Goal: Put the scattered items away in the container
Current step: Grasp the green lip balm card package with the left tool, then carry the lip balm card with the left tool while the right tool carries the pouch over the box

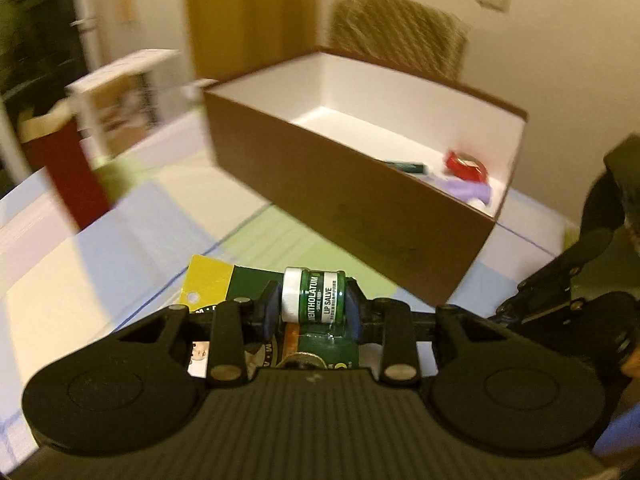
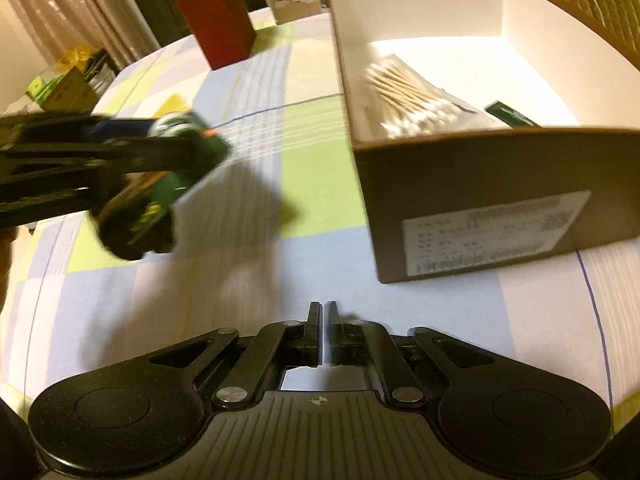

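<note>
From the left wrist view, the left gripper [image 1: 312, 300] is pinching a lip salve pack [image 1: 313, 295]: its blue pads [image 1: 270, 307] press on the two ends of the small green-and-white tube, which sits crosswise between them, blister-mounted on a green card with a yellow hanging tab. The pack is held clear of the checked tablecloth [image 1: 132, 236], just short of the near wall of the brown box [image 1: 360, 216], whose white inside already holds a red item [image 1: 466, 166], something lilac [image 1: 470, 192] and a dark green stick [image 1: 408, 167]. The pack looks light, and the hard tube gives the pads something solid to bite on, but the clear blister is likely slick and the card around it thin and bendy, so a hold on the tube itself (as here) seems safer than one on the card's edge, which could flex or pivot. From the right wrist view, the right gripper [image 2: 321, 312] hangs over the cloth near the labelled end of the box, its fingers drawn almost together with only a thin slit between them and nothing in it. The left gripper with its pack appears blurred at the left, above its own shadow. Inside the box lies a bundle of cotton swabs [image 2: 412, 100] in a clear bag, soft-tipped and easily crushed, best not dropped upon.
</note>
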The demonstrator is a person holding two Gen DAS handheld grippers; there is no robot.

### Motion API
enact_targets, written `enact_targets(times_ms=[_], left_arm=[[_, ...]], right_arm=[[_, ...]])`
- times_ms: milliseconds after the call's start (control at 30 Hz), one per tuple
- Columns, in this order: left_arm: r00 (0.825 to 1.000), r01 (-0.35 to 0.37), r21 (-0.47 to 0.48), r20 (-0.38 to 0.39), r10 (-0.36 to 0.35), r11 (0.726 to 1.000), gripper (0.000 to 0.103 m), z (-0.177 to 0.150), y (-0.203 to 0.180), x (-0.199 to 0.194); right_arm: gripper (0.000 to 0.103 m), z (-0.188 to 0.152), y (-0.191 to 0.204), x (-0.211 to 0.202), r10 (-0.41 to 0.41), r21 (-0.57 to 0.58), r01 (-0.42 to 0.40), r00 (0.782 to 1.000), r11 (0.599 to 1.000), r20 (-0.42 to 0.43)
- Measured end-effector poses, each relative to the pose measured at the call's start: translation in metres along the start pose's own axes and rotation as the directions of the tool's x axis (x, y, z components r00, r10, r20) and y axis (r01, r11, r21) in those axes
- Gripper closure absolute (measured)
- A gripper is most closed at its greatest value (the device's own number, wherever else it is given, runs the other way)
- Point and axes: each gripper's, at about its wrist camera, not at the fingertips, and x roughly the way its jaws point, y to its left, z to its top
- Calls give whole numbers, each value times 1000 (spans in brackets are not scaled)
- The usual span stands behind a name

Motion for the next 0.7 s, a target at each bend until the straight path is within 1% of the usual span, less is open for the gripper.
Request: enact_targets(times_ms=[33, 67, 100, 133, 267, 400, 467, 567, 633, 700], left_arm=[[1000, -18, -28, 2, 18, 999, 74, -4, 5, -7], [999, -34, -56, 4, 35, 998, 74, -8, 9, -13], [999, -50, -87, 4, 50, 995, 74, -13, 15, -21], [998, -68, -120, 4, 69, 990, 74, -19, 20, -27], [994, -107, -210, 5, 110, 972, 74, -40, 36, -43], [991, -129, -284, 0, 134, 950, 74, -61, 49, -53], [991, -124, -328, 3, 133, 936, 74, -67, 56, -57], [992, -97, -421, 35, 123, 902, 74, -77, 71, -64], [993, -68, -491, 54, 108, 868, 74, -83, 81, -66], [993, -36, -546, 71, 90, 837, 74, -88, 87, -66]], right_arm=[[7, -1, 2, -3, 3, -1, -3, 1000, 1000, 26], [7, -1, 6, -5, 10, -14, -9, 999, 1000, 49], [7, 0, 10, -6, 16, -42, -13, 999, 999, 52], [7, 0, 15, -6, 18, -64, -15, 999, 998, 51], [7, -4, 30, -1, 56, -136, -50, 997, 989, 44], [7, -7, 54, 7, 104, -257, -87, 993, 962, 54], [7, -7, 68, 13, 117, -325, -91, 991, 941, 62], [7, -6, 81, 27, 134, -372, -100, 989, 923, 67], [7, -7, 87, 34, 146, -387, -109, 987, 915, 67], [7, -9, 95, 39, 177, -402, -139, 983, 905, 58]])
